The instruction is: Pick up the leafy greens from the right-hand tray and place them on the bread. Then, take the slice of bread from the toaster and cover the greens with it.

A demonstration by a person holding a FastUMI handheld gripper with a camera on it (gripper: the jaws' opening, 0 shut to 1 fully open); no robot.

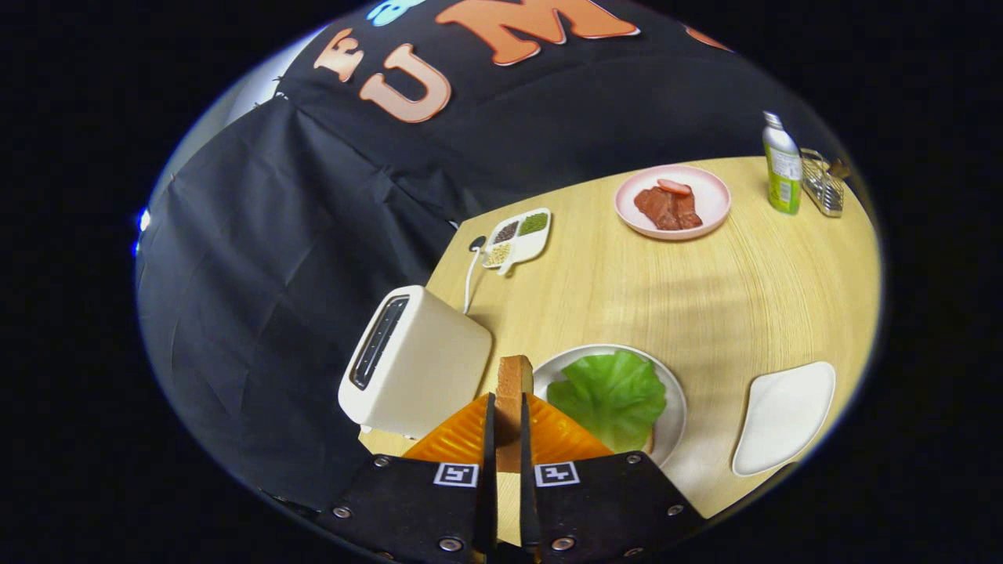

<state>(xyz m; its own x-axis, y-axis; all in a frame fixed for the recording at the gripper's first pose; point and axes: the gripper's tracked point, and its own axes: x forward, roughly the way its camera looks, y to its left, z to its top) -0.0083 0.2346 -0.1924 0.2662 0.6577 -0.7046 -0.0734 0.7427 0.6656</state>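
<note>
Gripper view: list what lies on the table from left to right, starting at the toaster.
Toaster → slice of bread held edge-up with the claw shut on it → round plate with the leafy greens lying on it → empty white tray.

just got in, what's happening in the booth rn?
A handheld gripper is shut on a slice of bread, held edge-up between its fingers, beside the toaster. The leafy greens already lie on the bread on the round plate. The white tray to the right is bare. Covering the greens is what's left.
</note>
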